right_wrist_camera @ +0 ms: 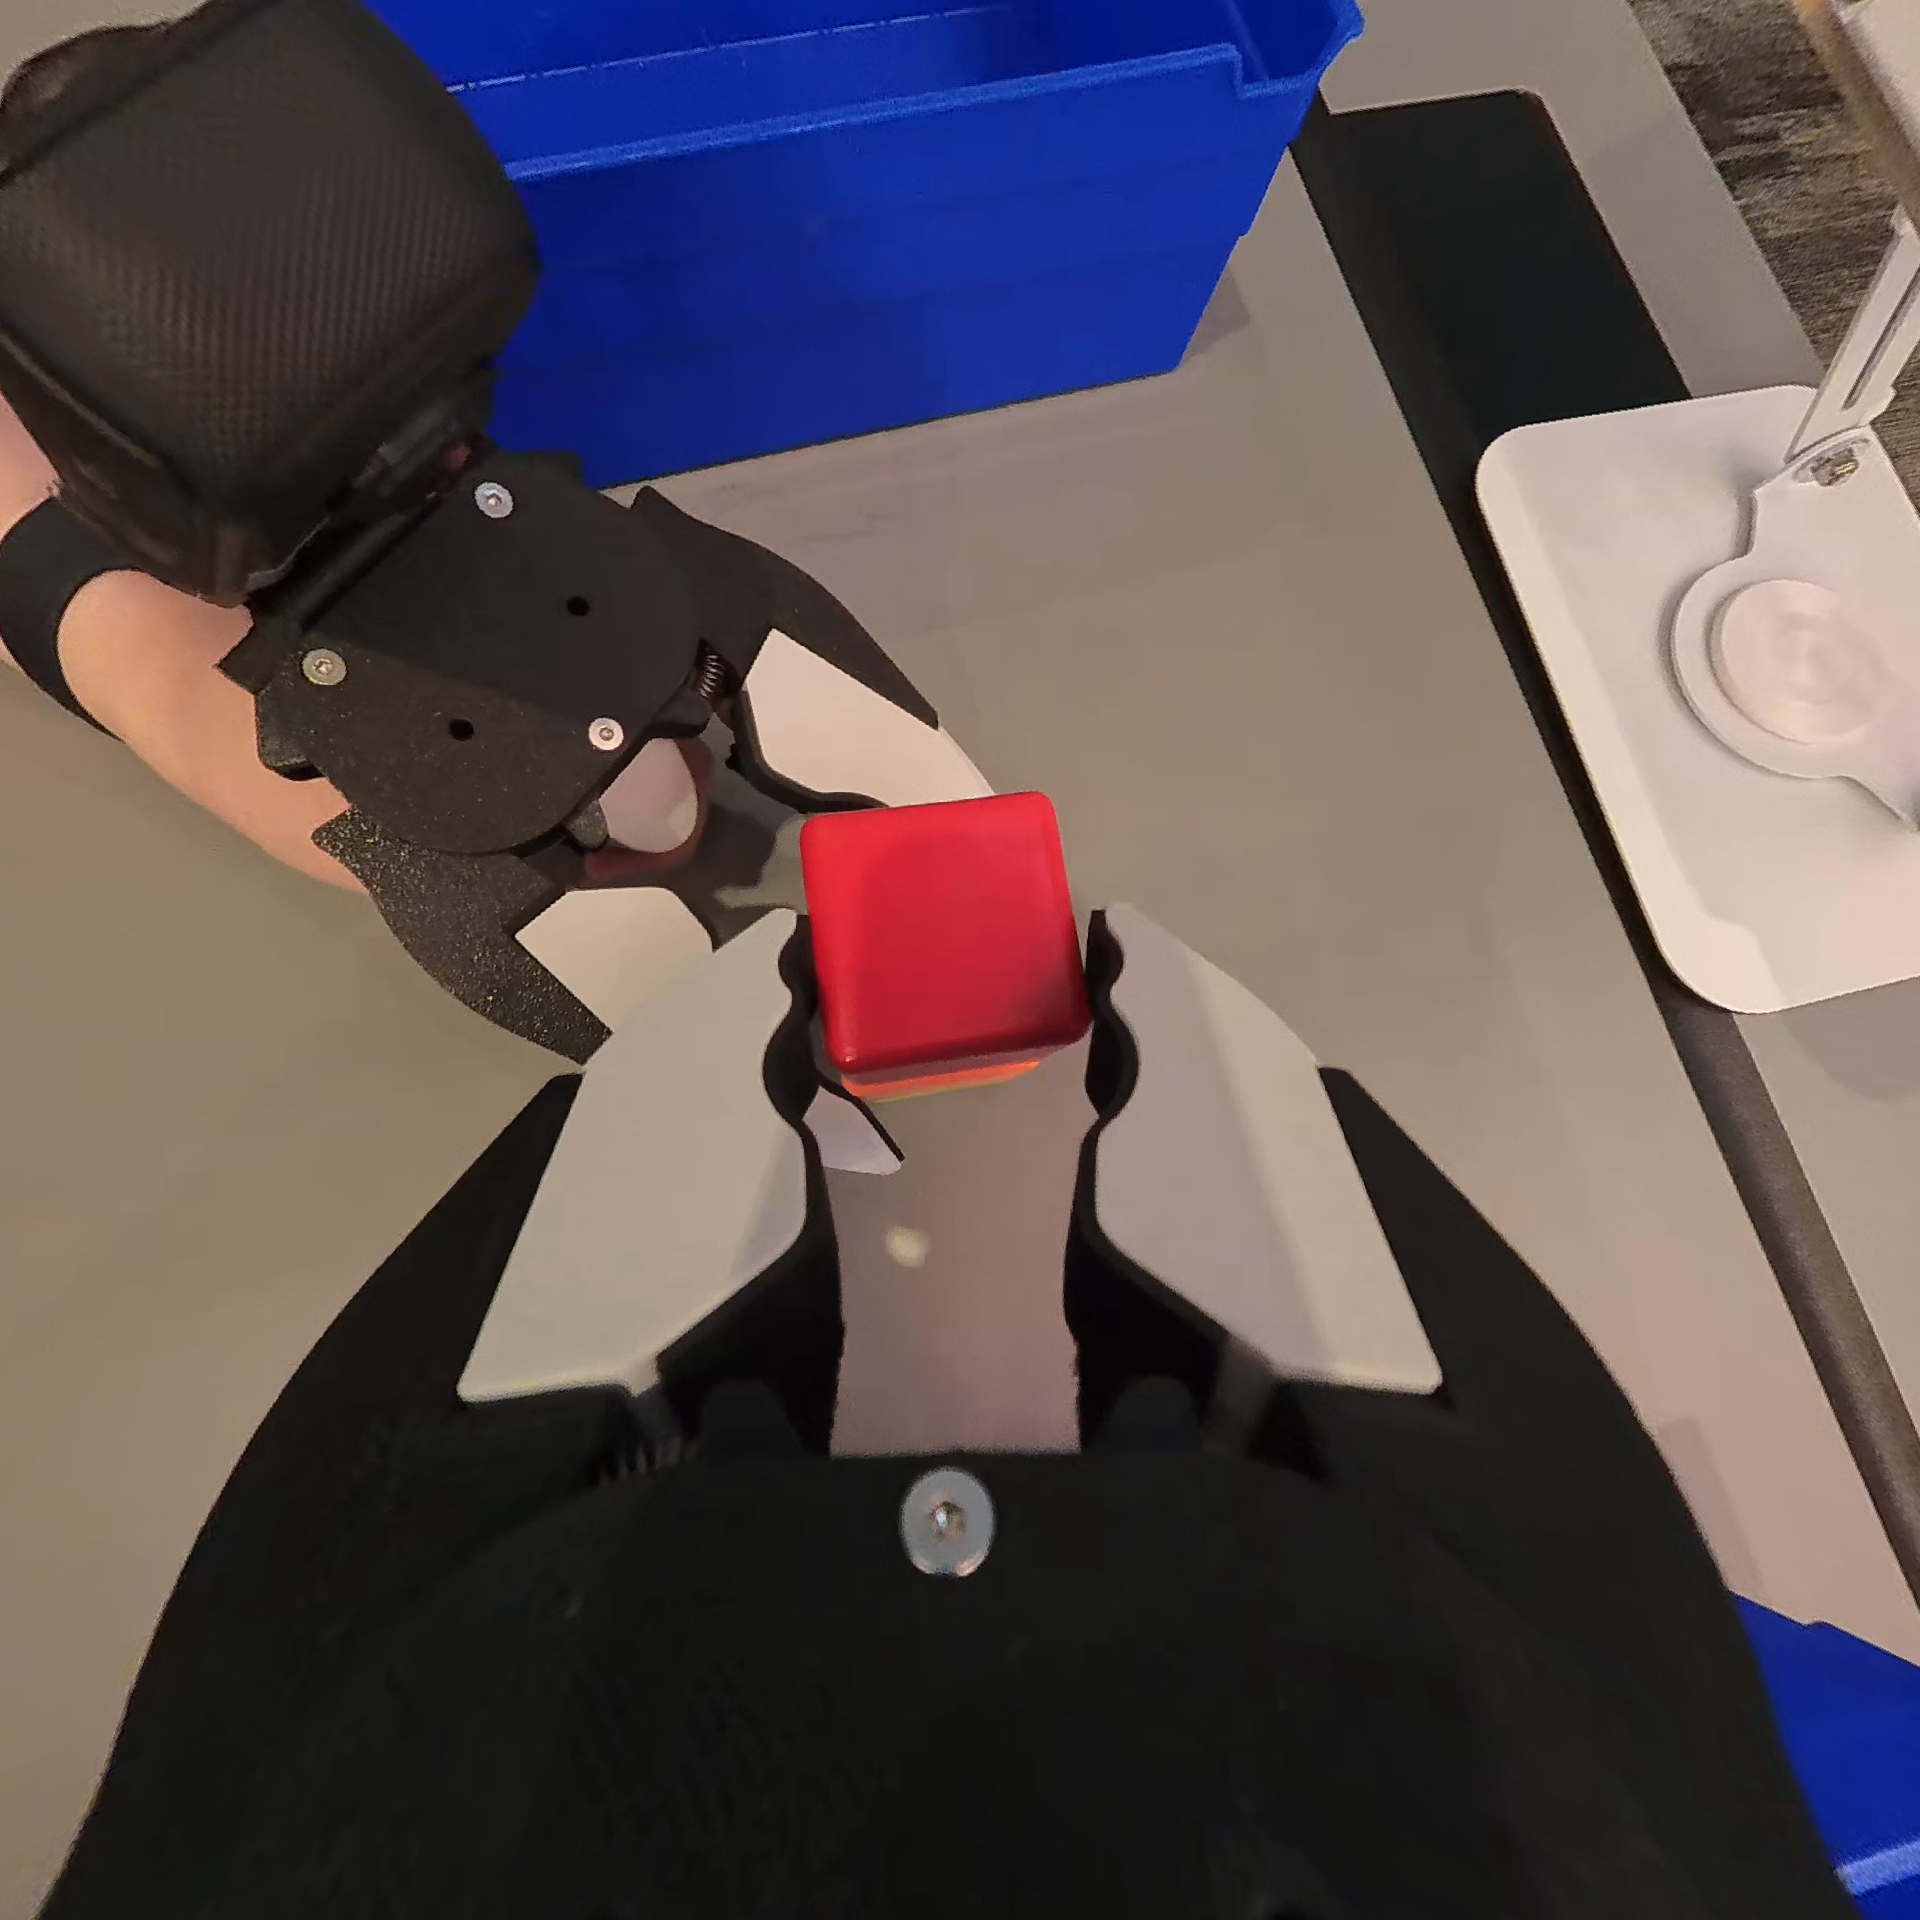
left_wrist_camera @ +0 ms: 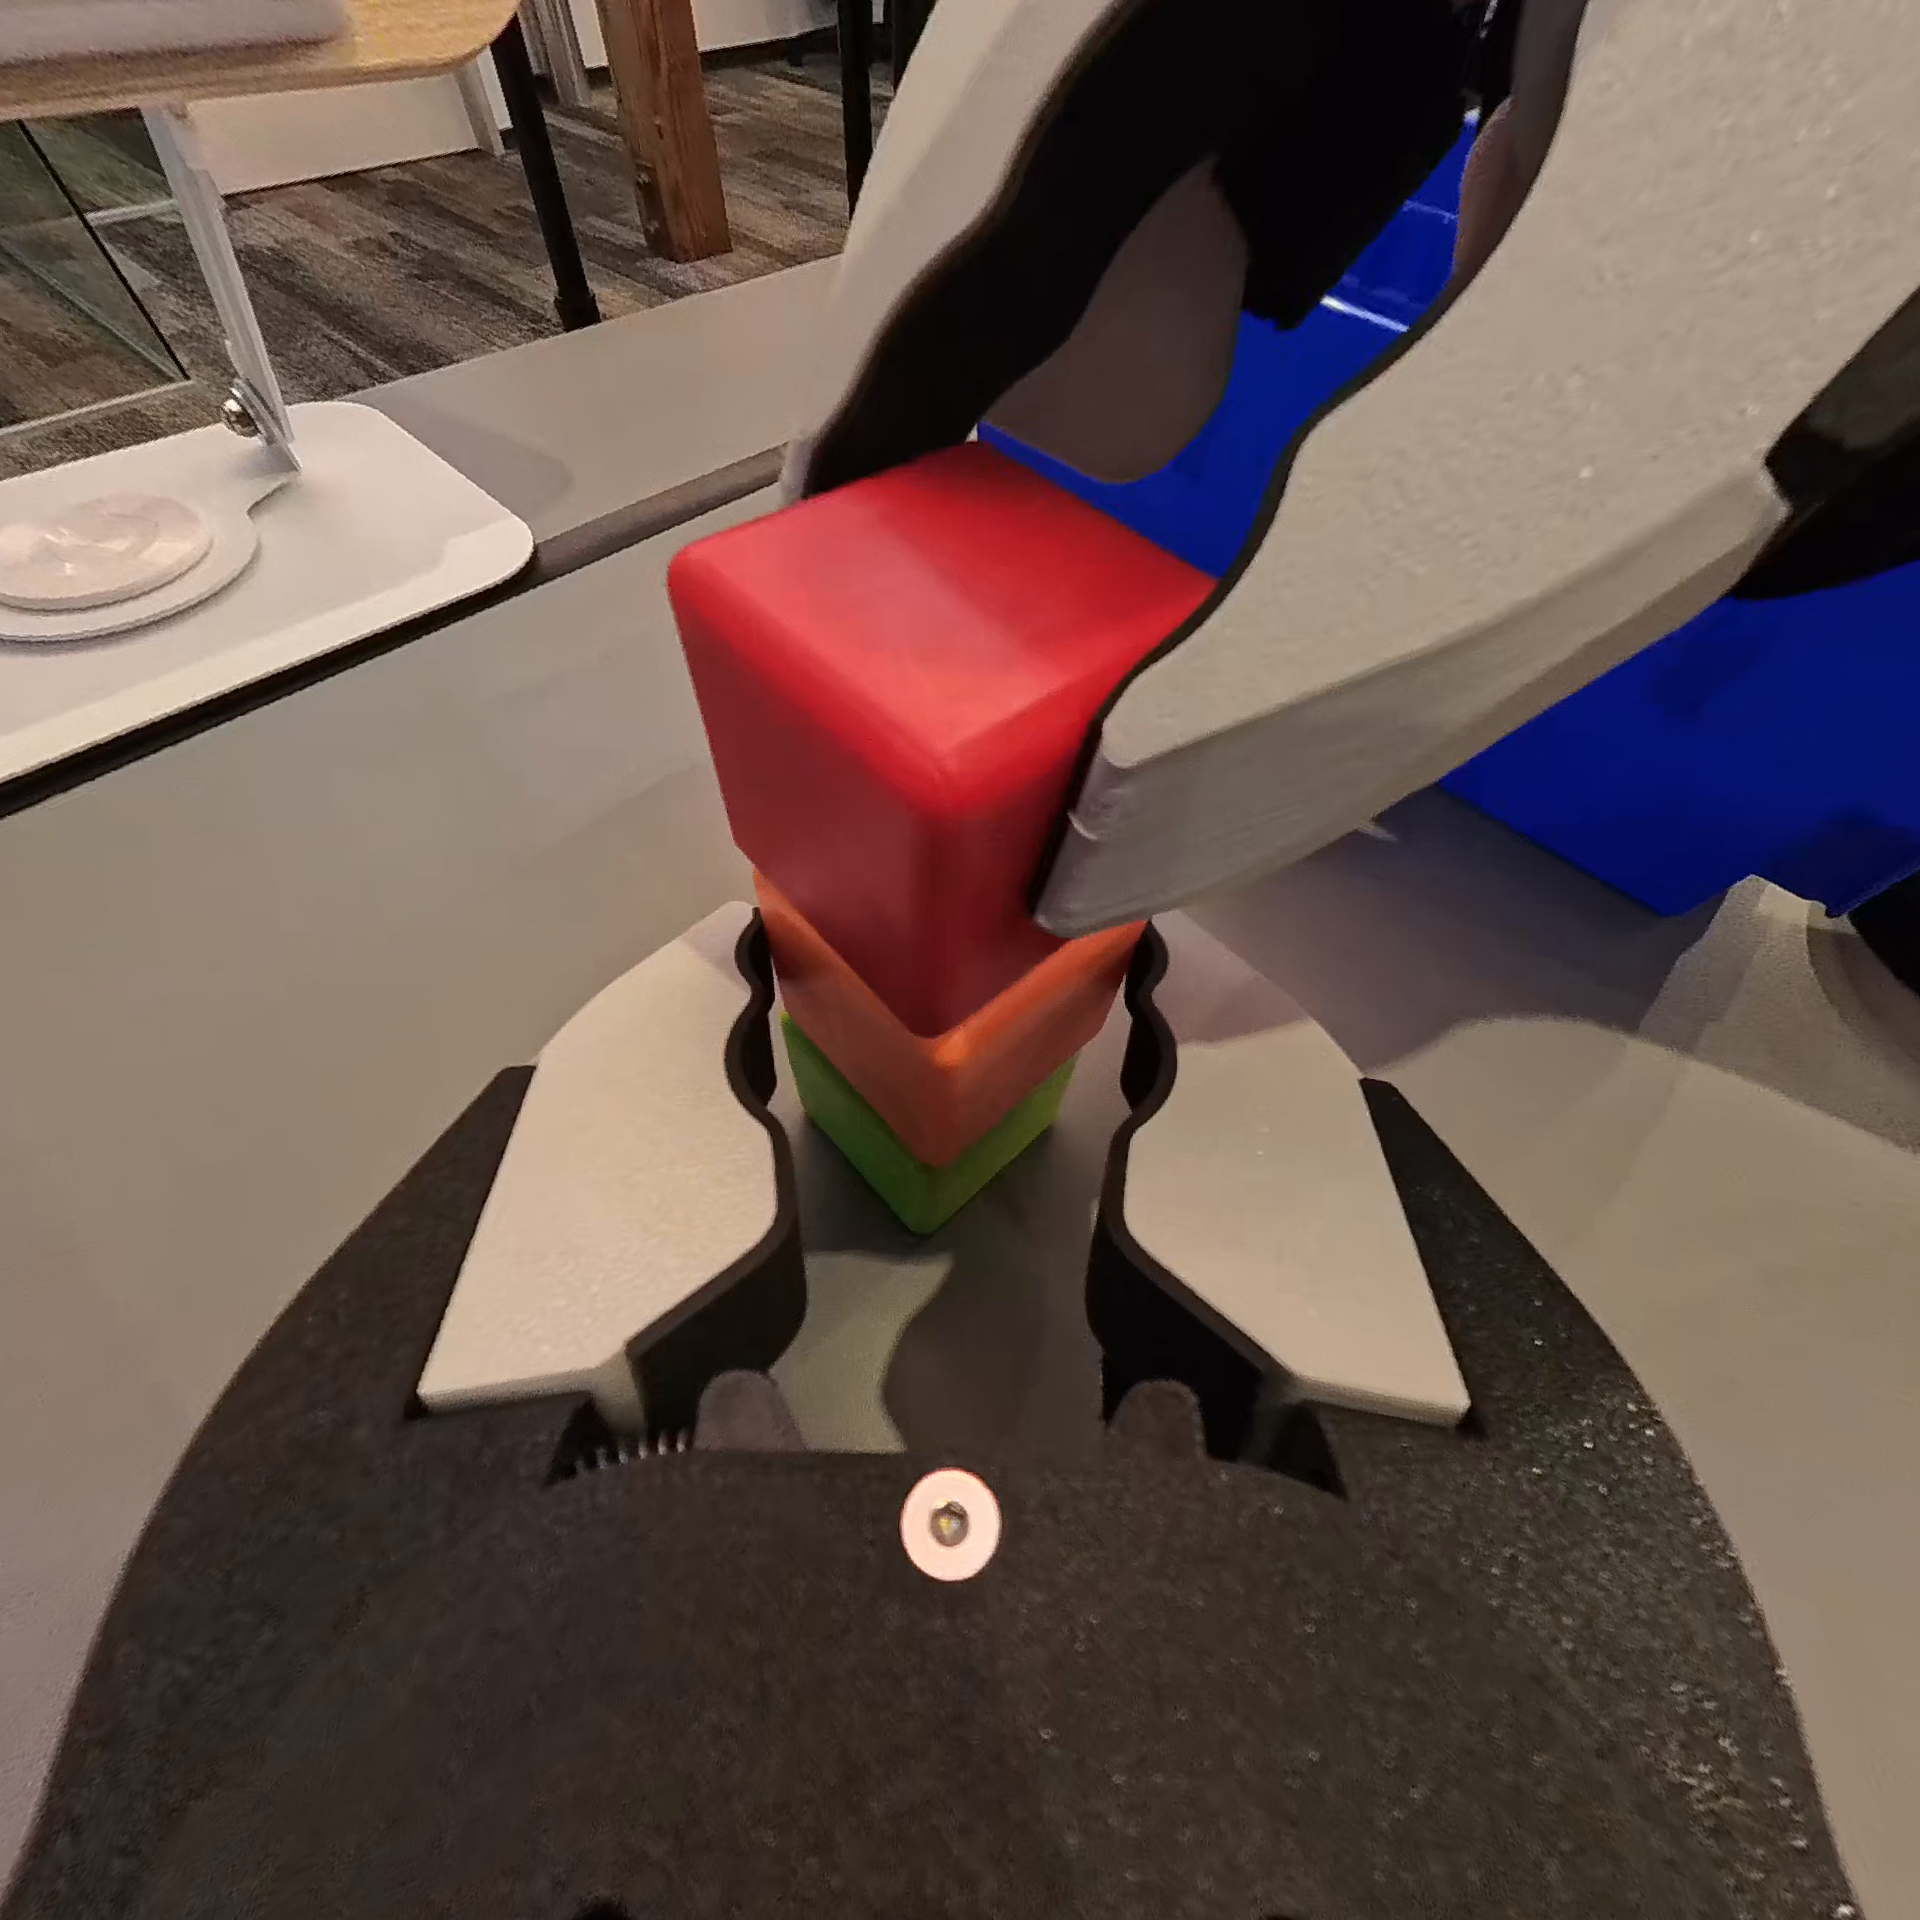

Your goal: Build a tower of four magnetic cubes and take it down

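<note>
A stack of three cubes stands on the grey table: a green cube (left_wrist_camera: 883,1153) at the bottom, an orange cube (left_wrist_camera: 1018,1060) on it and a red cube (left_wrist_camera: 894,707) on top. My left gripper (left_wrist_camera: 945,977) lies low by the table with its fingertips against both sides of the orange cube. My right gripper (left_wrist_camera: 940,670) comes down from above and is shut on the red cube. In the right wrist view the right gripper (right_wrist_camera: 945,987) clamps the red cube (right_wrist_camera: 935,925) from above, and the left gripper (right_wrist_camera: 800,873) reaches in under it from the left. No fourth cube shows.
A blue plastic bin (left_wrist_camera: 1662,779) stands just behind the stack, and it also shows in the right wrist view (right_wrist_camera: 883,260). A white stand base (right_wrist_camera: 1714,727) with a round pad sits on a dark mat (right_wrist_camera: 1475,260) to one side. A person's hand holds the left gripper. The gap from one gripper's tips to the other's is roughly 6 cm.
</note>
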A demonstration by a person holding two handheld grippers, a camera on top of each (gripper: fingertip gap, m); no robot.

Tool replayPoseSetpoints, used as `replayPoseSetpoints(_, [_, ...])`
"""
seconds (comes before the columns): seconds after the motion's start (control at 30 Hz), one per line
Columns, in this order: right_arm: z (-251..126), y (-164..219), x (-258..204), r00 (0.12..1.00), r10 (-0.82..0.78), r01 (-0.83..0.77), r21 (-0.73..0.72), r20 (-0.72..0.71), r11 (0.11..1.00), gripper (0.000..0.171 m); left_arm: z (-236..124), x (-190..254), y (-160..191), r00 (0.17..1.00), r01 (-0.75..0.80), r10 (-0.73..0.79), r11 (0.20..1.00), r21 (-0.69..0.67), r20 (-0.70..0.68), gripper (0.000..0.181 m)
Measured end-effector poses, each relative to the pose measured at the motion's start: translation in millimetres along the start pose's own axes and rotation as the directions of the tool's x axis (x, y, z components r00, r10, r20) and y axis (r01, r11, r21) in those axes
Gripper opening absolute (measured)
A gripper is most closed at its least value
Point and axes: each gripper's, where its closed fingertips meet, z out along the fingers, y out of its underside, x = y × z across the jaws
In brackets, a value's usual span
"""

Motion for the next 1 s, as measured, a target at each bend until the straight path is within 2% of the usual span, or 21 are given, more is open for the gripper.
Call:
replayPoseSetpoints(0.3, [0,0,2,0.999,0.042,-0.042,0.006,0.012,0.999,0.051,1,0,0,1.000,0.003,-0.003,1.000,-0.004,-0.005,0.065])
replayPoseSetpoints(0.4, [-6,-8,2,0.995,0.092,-0.094,0.057,0.040,0.994,0.051,1,0,0,1.000,-0.016,0.016,1.000,-0.009,-0.001,0.065])
replayPoseSetpoints(0.5, [-31,-19,10,0.995,0.100,-0.101,0.134,0.010,0.986,0.051,1,0,0,1.000,-0.006,0.006,1.000,-0.010,-0.002,0.065])
replayPoseSetpoints(0.63, [-103,-16,50,0.967,0.158,-0.107,0.244,-0.199,0.964,0.051,1,0,0,1.000,-0.009,0.009,1.000,-0.010,-0.001,0.065])
replayPoseSetpoints(0.7, [-146,2,81,0.911,0.273,-0.167,0.326,-0.310,0.930,0.051,1,-1,0,1.000,-0.006,0.006,1.000,-0.010,0.000,0.065])
replayPoseSetpoints(0.77, [-171,46,116,0.812,0.412,-0.286,0.332,-0.414,0.899,0.050,1,0,0,1.000,-0.008,0.008,1.000,-0.009,0.000,0.065])
replayPoseSetpoints(0.83, [-167,96,139,0.750,0.469,-0.387,0.266,-0.466,0.883,0.051,1,0,0,1.000,-0.010,0.010,1.000,-0.007,0.002,0.065])
replayPoseSetpoints(0.9, [-147,137,150,0.733,0.502,-0.472,0.188,-0.460,0.861,0.051,1,0,0,1.000,-0.010,0.010,1.000,-0.007,0.002,0.065])
replayPoseSetpoints(1.0, [-120,174,158,0.717,0.526,-0.542,0.108,-0.458,0.833,0.051,1,0,0,1.000,-0.007,0.007,1.000,-0.009,-0.001,0.065])
